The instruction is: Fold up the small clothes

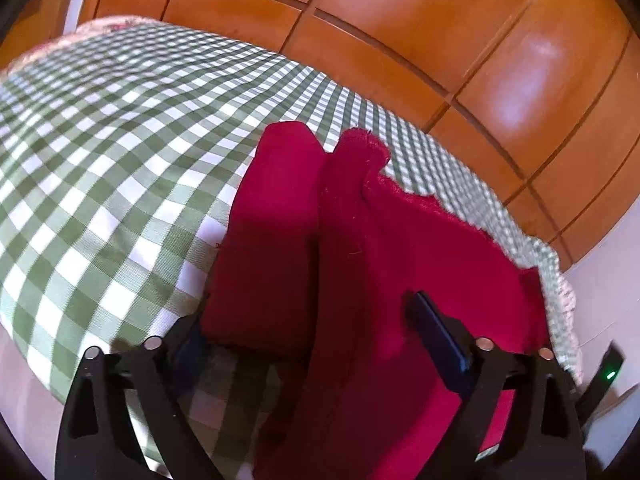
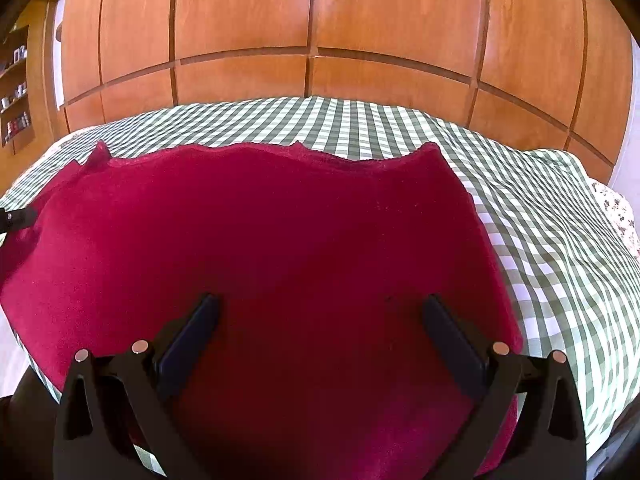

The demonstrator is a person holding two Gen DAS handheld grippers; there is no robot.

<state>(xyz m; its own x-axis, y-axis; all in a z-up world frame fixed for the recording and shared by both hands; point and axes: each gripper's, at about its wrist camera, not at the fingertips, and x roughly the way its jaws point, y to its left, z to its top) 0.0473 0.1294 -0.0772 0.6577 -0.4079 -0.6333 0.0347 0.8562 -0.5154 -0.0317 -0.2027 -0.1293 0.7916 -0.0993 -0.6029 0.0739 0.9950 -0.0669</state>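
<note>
LEFT hand-held gripper [image 1: 312, 320]: jaws apart, a raised fold of the red garment [image 1: 360, 260] between them, pads not pressing | RIGHT hand-held gripper [image 2: 320, 316]: jaws apart, nothing clamped, red garment [image 2: 260, 232] spread flat directly under and ahead of it | SURFACE: green checked cloth [image 2: 540, 220] | BEYOND: wooden wardrobe [image 2: 320, 20]
</note>
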